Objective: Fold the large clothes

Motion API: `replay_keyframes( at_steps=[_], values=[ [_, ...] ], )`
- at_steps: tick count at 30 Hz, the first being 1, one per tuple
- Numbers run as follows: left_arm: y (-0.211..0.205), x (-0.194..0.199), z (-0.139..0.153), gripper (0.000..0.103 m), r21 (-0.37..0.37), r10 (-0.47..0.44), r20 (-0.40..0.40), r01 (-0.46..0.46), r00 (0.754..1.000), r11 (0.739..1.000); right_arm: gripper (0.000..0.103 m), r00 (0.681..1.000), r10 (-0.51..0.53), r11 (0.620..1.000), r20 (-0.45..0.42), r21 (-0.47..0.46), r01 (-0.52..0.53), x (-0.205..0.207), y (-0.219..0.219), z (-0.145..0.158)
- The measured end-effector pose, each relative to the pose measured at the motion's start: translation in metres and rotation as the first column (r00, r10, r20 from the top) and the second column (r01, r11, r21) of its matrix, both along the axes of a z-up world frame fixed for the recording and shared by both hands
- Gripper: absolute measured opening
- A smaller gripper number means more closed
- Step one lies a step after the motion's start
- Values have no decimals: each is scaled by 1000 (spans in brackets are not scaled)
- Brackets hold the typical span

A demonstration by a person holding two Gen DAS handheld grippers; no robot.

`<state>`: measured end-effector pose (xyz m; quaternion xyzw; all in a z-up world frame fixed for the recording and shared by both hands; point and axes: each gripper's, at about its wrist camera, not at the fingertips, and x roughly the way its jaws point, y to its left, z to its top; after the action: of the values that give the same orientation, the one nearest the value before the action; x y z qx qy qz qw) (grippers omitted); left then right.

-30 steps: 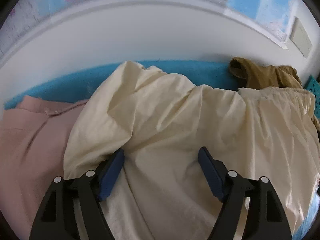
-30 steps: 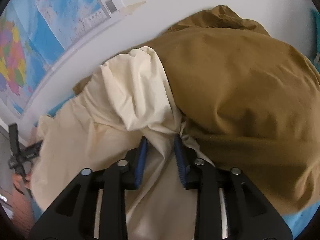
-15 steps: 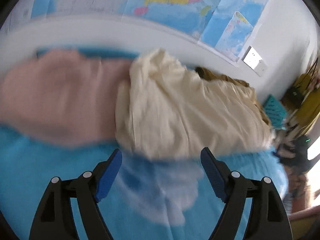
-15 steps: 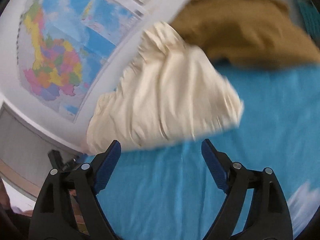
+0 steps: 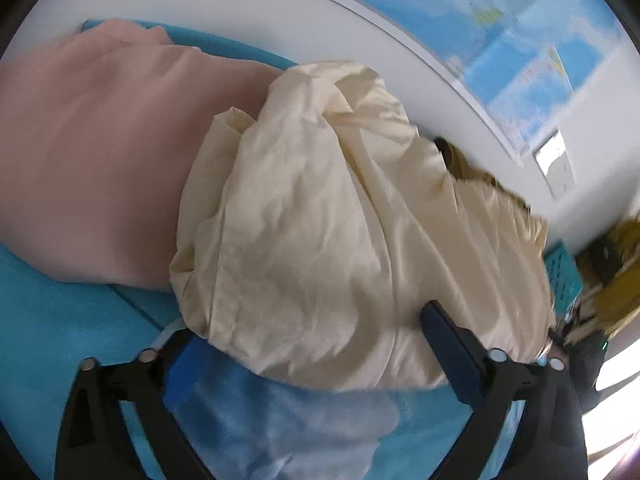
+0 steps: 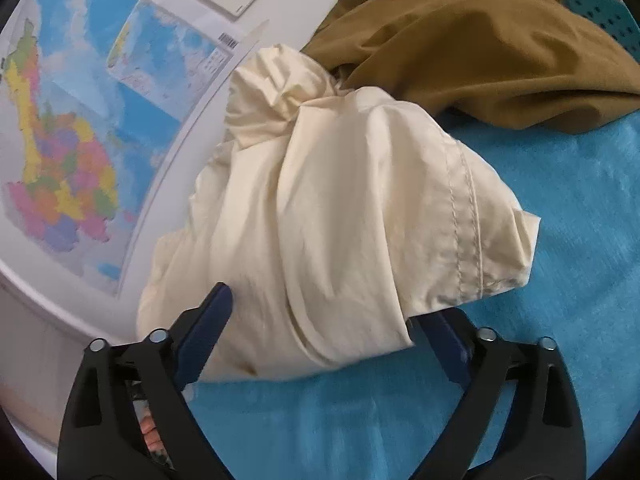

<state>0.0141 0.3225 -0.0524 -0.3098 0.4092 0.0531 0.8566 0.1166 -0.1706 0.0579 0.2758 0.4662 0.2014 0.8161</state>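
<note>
Cream garment (image 5: 320, 220): large, lightweight, crumpled in rumpled heap, unfolded, stitched hem (image 6: 464, 216) turned up at one end; lies on blue table (image 6: 560, 240) near far edge against wall. Pink garment (image 5: 92, 152): smooth, loosely spread, touching cream heap on one side, toward far edge. Mustard-brown garment (image 6: 480, 48): crumpled, touching cream heap's other side, also by far edge.

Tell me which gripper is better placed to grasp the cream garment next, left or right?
Probably right: the right gripper has just been closing around a folded edge of the cream garment. The left gripper stands wide at the bulky middle.
</note>
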Motion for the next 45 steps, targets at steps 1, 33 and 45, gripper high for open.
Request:
replay_keyframes(
  at_steps=[1,33,45],
  values=[
    [1,-3,4,61,1,5,-1,-5,1000,1000,37,1000,21,999,-2,37,-21,2,-4,0],
    [-90,-73,82,72,423,-334,44,285,942,860,70,915,361,882,180,-384,-273,-64,32,97],
    [-83,-16,32,68,398,-253,-92,268,963,877,0,898,430,744,96,-600,-293,12,88,13]
  ],
)
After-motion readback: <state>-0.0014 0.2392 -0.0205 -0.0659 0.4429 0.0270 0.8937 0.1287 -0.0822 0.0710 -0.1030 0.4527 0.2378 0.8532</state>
